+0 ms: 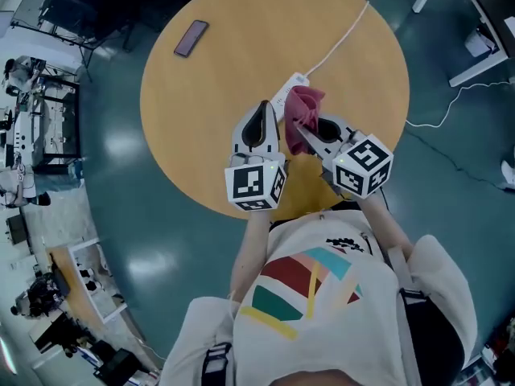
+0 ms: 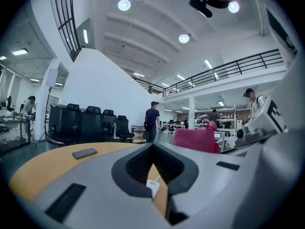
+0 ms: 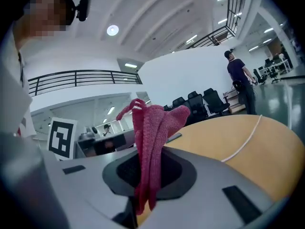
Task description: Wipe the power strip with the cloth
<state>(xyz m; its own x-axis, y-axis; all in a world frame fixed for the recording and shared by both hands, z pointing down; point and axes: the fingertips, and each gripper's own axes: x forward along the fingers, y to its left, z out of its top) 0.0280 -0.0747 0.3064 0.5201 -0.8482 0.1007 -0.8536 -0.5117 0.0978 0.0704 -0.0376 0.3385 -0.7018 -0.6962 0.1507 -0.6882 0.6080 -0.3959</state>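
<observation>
- Round wooden worktop (image 1: 217, 71) carries a white plastic power strip (image 1: 291, 85).
- Left tool (image 1: 263, 107): jaws closed together, empty.
- Right tool (image 1: 301, 131) pinches a crumpled pink knitted cloth (image 1: 306, 103).

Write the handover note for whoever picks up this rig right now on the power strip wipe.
Left gripper: jaws shut, empty, beside the power strip.
Right gripper: jaws shut on the cloth, bunched over the strip's near end.
Done: cloth in grip; contact with the strip unclear.
To do: wipe along the strip.
</observation>
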